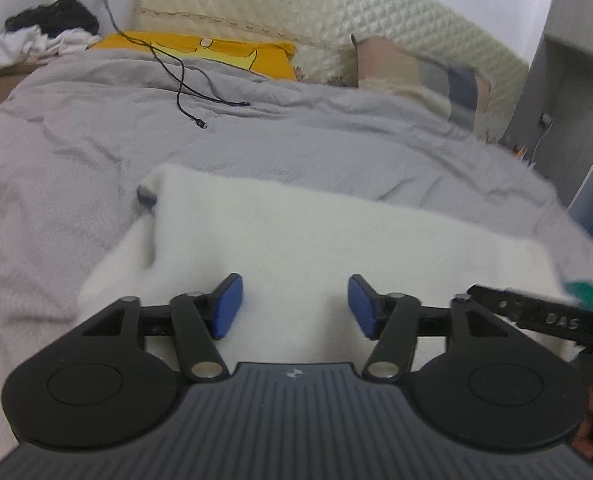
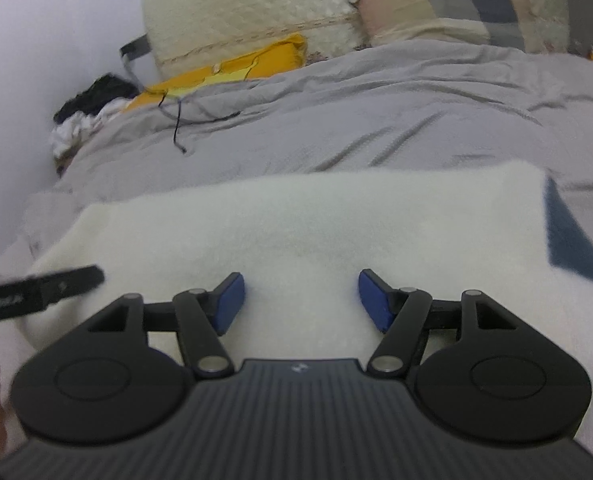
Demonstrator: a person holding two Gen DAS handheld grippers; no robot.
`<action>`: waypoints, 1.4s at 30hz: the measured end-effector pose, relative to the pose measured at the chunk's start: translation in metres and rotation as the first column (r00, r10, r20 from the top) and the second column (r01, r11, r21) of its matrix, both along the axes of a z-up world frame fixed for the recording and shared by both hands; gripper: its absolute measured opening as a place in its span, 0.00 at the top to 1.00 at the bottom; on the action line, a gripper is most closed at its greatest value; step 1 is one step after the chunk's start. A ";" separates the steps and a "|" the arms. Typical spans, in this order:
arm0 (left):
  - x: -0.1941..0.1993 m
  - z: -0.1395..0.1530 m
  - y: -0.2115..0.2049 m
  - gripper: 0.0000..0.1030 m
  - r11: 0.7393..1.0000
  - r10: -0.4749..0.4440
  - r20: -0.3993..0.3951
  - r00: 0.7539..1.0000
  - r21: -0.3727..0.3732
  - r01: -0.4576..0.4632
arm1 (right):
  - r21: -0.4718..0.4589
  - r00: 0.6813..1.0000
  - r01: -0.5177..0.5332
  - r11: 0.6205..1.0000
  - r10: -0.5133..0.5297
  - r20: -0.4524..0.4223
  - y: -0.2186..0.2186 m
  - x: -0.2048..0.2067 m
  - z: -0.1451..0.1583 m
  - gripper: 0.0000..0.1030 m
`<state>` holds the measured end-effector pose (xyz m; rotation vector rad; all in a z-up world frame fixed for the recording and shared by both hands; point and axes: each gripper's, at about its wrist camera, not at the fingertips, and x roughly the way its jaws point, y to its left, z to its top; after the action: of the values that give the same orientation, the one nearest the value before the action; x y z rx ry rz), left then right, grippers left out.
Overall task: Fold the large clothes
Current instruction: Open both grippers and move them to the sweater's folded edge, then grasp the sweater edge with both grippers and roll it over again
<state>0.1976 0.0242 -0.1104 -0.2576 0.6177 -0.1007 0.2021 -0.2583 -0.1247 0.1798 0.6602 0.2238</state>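
Observation:
A white fleecy garment (image 1: 316,236) lies folded flat on the grey bedspread (image 1: 96,152), with a blue trim showing at its far left corner (image 1: 146,196). My left gripper (image 1: 294,306) is open and empty just above its near part. In the right wrist view the same garment (image 2: 296,224) lies flat, with a dark blue patch (image 2: 568,236) at its right edge. My right gripper (image 2: 300,302) is open and empty over its near edge. Part of the other gripper shows at each view's side (image 1: 544,312) (image 2: 36,286).
A black cable (image 1: 184,80) trails over the bedspread. A yellow item (image 1: 200,50), a quilted cream headboard (image 1: 316,4) and a patchwork pillow (image 1: 416,68) lie at the bed's far end. A clothes pile (image 1: 44,32) sits far left. A grey cabinet (image 1: 576,100) stands on the right.

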 end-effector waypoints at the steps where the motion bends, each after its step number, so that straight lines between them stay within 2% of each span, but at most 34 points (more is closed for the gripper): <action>1: -0.008 0.004 0.004 0.34 0.999 0.013 0.003 1.000 -0.034 -0.013 | 0.023 1.000 0.017 1.000 -0.017 -0.001 -0.003 -0.006 0.003 0.37; 5: -0.038 0.012 0.019 0.33 0.979 0.046 -0.039 0.998 -0.198 -0.053 | 0.158 0.998 0.067 0.985 -0.063 -0.032 -0.017 -0.031 0.013 0.35; 10: -0.053 -0.006 0.035 0.28 0.911 0.044 -0.190 0.981 -0.396 -0.117 | 0.282 0.992 0.089 0.955 -0.062 -0.106 -0.026 -0.049 0.011 0.34; 12: -0.049 -0.021 0.046 0.28 0.855 0.036 -0.259 0.965 -0.493 -0.164 | 0.343 0.988 0.092 0.935 -0.043 -0.149 -0.029 -0.051 0.005 0.34; 14: -0.044 -0.036 0.056 0.28 0.792 0.034 -0.317 0.948 -0.569 -0.219 | 0.404 0.983 0.097 0.910 -0.025 -0.180 -0.032 -0.052 -0.001 0.27; 16: -0.040 -0.056 0.069 0.28 0.708 0.043 -0.370 0.928 -0.644 -0.289 | 0.462 0.978 0.111 0.880 -0.013 -0.210 -0.033 -0.049 -0.008 0.16; 18: -0.035 -0.073 0.078 0.29 0.612 0.040 -0.398 0.916 -0.715 -0.338 | 0.505 0.969 0.134 0.852 -0.006 -0.248 -0.033 -0.045 -0.016 0.15; 20: -0.032 -0.080 0.084 0.30 0.551 0.056 -0.399 0.915 -0.752 -0.362 | 0.547 0.957 0.157 0.822 0.011 -0.290 -0.032 -0.041 -0.025 0.14; 21: -0.031 -0.079 0.084 0.33 0.549 0.063 -0.389 0.919 -0.756 -0.357 | 0.576 0.951 0.159 0.802 0.033 -0.308 -0.030 -0.039 -0.030 0.14; 23: -0.029 -0.070 0.083 0.40 0.585 0.072 -0.348 0.935 -0.744 -0.322 | 0.634 0.939 0.160 0.757 0.080 -0.334 -0.027 -0.038 -0.039 0.14; 24: -0.029 -0.064 0.081 0.42 0.611 0.077 -0.324 0.943 -0.732 -0.301 | 0.667 0.932 0.163 0.727 0.107 -0.345 -0.024 -0.037 -0.044 0.14; 26: -0.030 -0.053 0.080 0.47 0.640 0.075 -0.273 0.959 -0.724 -0.256 | 0.726 0.922 0.174 0.665 0.149 -0.358 -0.020 -0.035 -0.053 0.14; 28: -0.031 -0.044 0.080 0.54 0.647 0.074 -0.217 0.973 -0.732 -0.212 | 0.767 0.918 0.187 0.614 0.169 -0.359 -0.017 -0.031 -0.059 0.14; 31: -0.031 -0.036 0.080 0.61 0.651 0.068 -0.161 0.985 -0.741 -0.166 | 0.791 0.921 0.217 0.572 0.147 -0.360 -0.015 -0.018 -0.065 0.14; 33: -0.028 -0.035 0.083 0.63 0.640 0.067 -0.150 0.986 -0.752 -0.158 | 0.806 0.922 0.252 0.535 0.119 -0.368 -0.019 -0.008 -0.070 0.15; 35: -0.029 -0.037 0.082 0.63 0.628 0.070 -0.156 0.985 -0.760 -0.165 | 0.795 0.922 0.309 0.521 0.039 -0.384 -0.028 -0.002 -0.073 0.16; 37: -0.033 -0.041 0.083 0.63 0.611 0.073 -0.167 0.983 -0.771 -0.176 | 0.739 0.906 0.415 0.531 -0.165 -0.390 -0.047 -0.011 -0.067 0.17; 38: -0.033 -0.043 0.085 0.63 0.602 0.074 -0.177 0.981 -0.777 -0.185 | 0.727 0.894 0.447 0.521 -0.233 -0.383 -0.057 -0.016 -0.064 0.17; 39: -0.033 -0.046 0.087 0.62 0.583 0.072 -0.197 0.978 -0.787 -0.202 | 0.739 0.883 0.469 0.483 -0.281 -0.376 -0.068 -0.022 -0.062 0.17; 41: -0.034 -0.060 0.094 0.58 0.515 0.068 -0.256 0.964 -0.819 -0.254 | 0.777 0.860 0.500 0.382 -0.319 -0.397 -0.084 -0.030 -0.064 0.17; 42: -0.035 -0.066 0.097 0.54 0.480 0.067 -0.287 0.956 -0.830 -0.283 | 0.785 0.851 0.512 0.349 -0.329 -0.409 -0.088 -0.033 -0.065 0.17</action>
<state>0.1624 0.1208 -0.1765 -1.3628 0.7157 -0.1838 0.1689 -0.3463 -0.1893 1.4188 0.5957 0.0113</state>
